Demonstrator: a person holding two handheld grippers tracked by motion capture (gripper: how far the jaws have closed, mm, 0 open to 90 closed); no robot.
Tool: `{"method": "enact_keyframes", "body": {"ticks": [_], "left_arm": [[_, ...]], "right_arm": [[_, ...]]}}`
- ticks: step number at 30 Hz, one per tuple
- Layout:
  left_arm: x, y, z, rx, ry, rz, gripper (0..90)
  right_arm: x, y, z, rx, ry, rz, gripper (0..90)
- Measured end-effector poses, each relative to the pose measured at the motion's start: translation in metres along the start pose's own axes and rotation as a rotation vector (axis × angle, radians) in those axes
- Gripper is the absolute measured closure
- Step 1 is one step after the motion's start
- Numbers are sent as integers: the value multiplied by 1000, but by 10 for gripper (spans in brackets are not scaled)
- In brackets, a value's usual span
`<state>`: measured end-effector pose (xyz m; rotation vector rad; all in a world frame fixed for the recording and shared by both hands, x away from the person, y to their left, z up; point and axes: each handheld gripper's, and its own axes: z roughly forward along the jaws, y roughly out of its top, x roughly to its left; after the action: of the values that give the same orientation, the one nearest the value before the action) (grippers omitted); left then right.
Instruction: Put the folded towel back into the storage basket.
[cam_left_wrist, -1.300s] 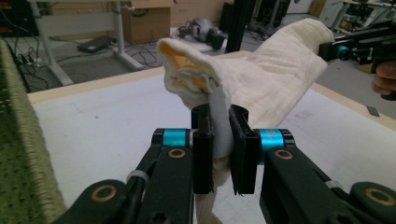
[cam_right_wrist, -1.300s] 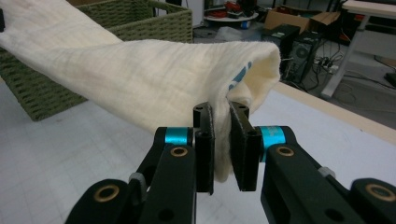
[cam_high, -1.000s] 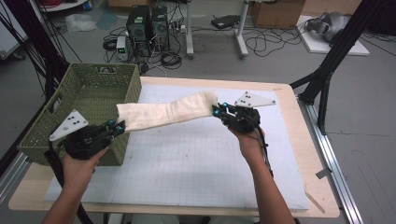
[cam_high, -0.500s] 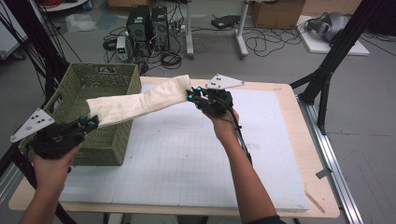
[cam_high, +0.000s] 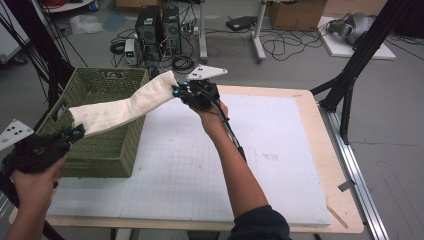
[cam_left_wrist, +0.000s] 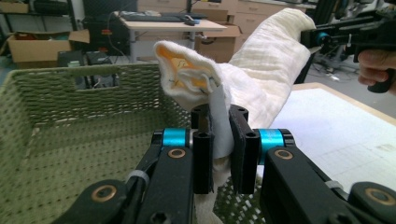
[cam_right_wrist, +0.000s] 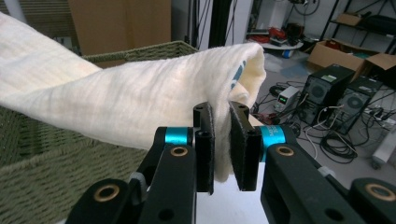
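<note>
Towel: cream cloth, folded into a long band, held in the air by both ends, stretched from near left to far right over the basket's right side. Orange print shows inside the fold at its near end, in the left gripper view; blue print, perhaps lettering, at the other end.

Left gripper: near left, at the basket's near right corner; jaws pinching the towel's near end, cloth squeezed between the pads.

Right gripper: farther off and higher, beside the basket's far right corner; jaws clamped on the towel's far end.

Basket: green, woven, open-topped, on the table's left edge; handle slot in the far wall.

Table: wooden top under a white gridded mat.
</note>
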<state>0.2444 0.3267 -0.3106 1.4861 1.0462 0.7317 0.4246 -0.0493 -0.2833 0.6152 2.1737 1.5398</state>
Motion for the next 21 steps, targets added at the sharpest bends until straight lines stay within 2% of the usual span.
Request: {"method": "enact_keyframes", "body": {"ticks": [10, 18, 21], "left_arm": [[26, -2, -20, -14, 70, -25, 808], [45, -8, -30, -15, 142, -39, 807], [51, -10, -31, -5, 167, -31, 807]], "right_arm": [[13, 28, 42, 5, 27, -34, 816], [27, 40, 81, 31, 51, -61, 816], [31, 42, 95, 44, 55, -61, 816]]}}
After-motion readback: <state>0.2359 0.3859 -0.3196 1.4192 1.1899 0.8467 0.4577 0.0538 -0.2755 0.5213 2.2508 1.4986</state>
